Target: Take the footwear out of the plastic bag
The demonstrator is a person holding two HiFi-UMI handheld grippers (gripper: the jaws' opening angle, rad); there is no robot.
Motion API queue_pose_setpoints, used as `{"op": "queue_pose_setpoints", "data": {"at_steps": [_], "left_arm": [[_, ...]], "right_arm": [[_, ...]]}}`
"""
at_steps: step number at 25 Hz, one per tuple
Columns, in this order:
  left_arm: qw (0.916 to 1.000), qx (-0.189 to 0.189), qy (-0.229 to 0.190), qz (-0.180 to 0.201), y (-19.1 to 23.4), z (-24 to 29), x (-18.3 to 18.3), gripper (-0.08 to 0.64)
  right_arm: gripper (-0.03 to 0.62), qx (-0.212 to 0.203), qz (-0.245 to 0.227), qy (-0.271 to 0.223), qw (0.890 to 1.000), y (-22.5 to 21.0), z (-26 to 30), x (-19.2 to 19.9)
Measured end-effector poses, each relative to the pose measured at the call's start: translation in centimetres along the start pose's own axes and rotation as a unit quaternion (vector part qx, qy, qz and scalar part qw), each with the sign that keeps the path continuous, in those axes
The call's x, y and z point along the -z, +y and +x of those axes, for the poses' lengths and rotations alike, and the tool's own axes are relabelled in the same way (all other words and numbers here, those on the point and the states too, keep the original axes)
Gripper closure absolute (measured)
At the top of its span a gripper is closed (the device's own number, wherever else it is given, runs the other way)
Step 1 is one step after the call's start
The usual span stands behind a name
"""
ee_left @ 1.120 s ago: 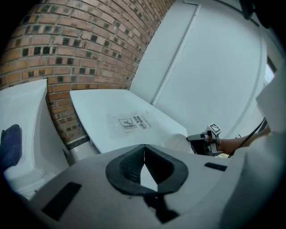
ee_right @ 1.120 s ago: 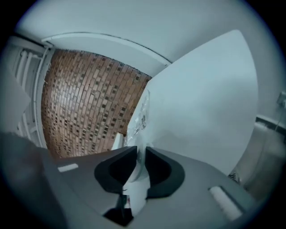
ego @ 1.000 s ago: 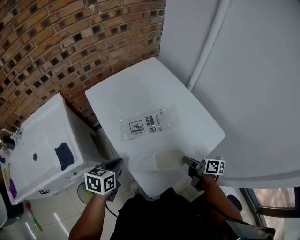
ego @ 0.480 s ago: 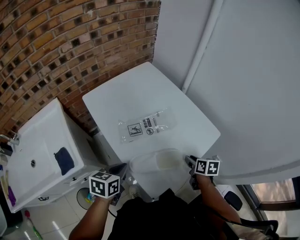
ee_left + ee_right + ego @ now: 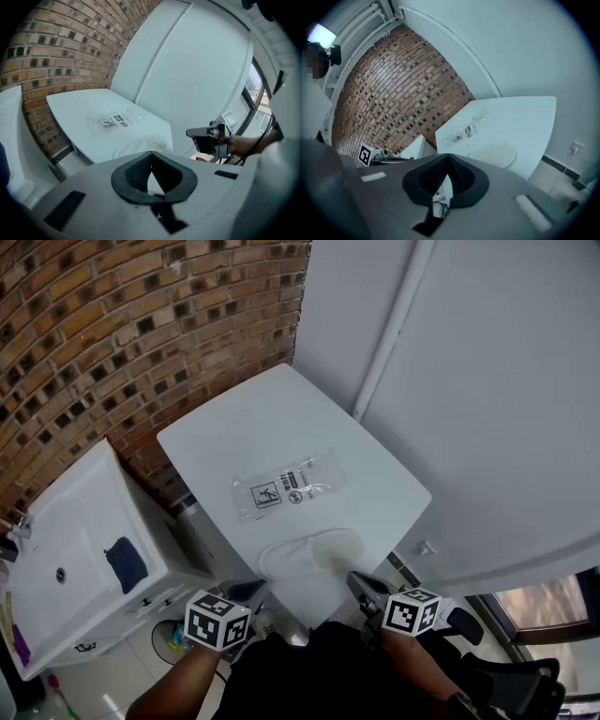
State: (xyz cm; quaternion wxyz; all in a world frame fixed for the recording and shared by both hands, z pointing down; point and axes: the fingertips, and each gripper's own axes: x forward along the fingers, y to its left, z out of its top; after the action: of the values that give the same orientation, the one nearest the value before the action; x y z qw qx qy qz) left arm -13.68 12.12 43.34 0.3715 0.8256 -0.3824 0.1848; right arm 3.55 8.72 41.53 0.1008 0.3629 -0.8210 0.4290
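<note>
A white slipper [image 5: 307,554] lies flat on the white table [image 5: 272,423], close to its near edge. Beyond it an empty clear plastic bag [image 5: 281,488] with printed labels rests at mid-table. My left gripper [image 5: 246,592] is held off the table's near left corner, shut and empty. Just off the near edge, right of the slipper, my right gripper [image 5: 361,584] is also shut with nothing in it. In the left gripper view the slipper [image 5: 140,142], bag [image 5: 114,122] and right gripper [image 5: 199,134] show. The right gripper view shows the slipper [image 5: 493,153] and bag [image 5: 466,129].
A white washbasin unit [image 5: 66,540] with a dark blue cloth [image 5: 125,563] stands left of the table. A brick wall [image 5: 122,343] runs behind it. A white wall with a vertical pipe [image 5: 389,329] and a socket [image 5: 427,547] closes the right side.
My right gripper has let go of the slipper's right end and drawn back off the table's near edge, shutting empty. The slipper stays on the table. The left gripper barely moved.
</note>
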Motion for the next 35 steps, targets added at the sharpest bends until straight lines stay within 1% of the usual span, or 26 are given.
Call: {"op": "queue_pose_setpoints", "data": {"at_steps": [2,4,7,9,12,15,18,20,23,27,31,35], "left_arm": [[1.0000,-0.001,-0.004,0.002,-0.4,0.0,0.0,0.552],[0.9998,-0.002,-0.018,0.002,-0.9,-0.2,-0.3,0.552],[0.9992,-0.009,-0.039,-0.001,-1.6,-0.7,-0.4,0.552],[0.9989,-0.014,-0.045,-0.009,-2.2,-1.0,0.2,0.552],[0.9987,-0.023,-0.043,-0.013,-3.8,-1.6,1.3,0.552],[0.9987,-0.027,-0.042,-0.008,-6.3,-2.6,2.3,0.552],[0.9984,-0.029,-0.048,0.006,-9.2,-3.8,3.1,0.552],[0.9977,-0.033,-0.055,0.021,-11.2,-4.8,3.5,0.552],[0.9971,-0.033,-0.056,0.039,-12.8,-5.7,4.2,0.554],[0.9975,-0.027,-0.040,0.052,-13.4,-6.6,5.6,0.552],[0.9962,-0.020,-0.027,0.080,-12.6,-7.0,5.3,0.552],[0.9951,-0.002,-0.016,0.098,-11.5,-7.9,5.1,0.552]], "right_arm": [[0.591,-0.017,-0.005,0.012,1.000,1.8,-0.3,1.5],[0.591,-0.033,-0.009,0.017,0.999,3.1,-1.1,2.5],[0.591,-0.043,-0.021,0.007,0.999,4.3,-2.8,2.6],[0.591,-0.048,-0.033,-0.001,0.998,4.9,-4.0,2.4],[0.591,-0.061,-0.066,-0.006,0.996,6.3,-5.8,2.5],[0.591,-0.072,-0.111,-0.006,0.991,8.3,-7.6,3.7],[0.591,-0.061,-0.168,-0.010,0.984,9.3,-9.1,5.4],[0.591,-0.055,-0.186,-0.015,0.981,9.6,-10.1,6.4],[0.591,-0.046,-0.180,-0.023,0.982,9.6,-11.1,7.5],[0.591,-0.034,-0.176,-0.024,0.984,10.4,-12.2,8.7],[0.591,-0.007,-0.173,-0.038,0.984,10.8,-12.0,8.2],[0.591,0.023,-0.160,-0.035,0.986,10.5,-10.5,8.9]]}}
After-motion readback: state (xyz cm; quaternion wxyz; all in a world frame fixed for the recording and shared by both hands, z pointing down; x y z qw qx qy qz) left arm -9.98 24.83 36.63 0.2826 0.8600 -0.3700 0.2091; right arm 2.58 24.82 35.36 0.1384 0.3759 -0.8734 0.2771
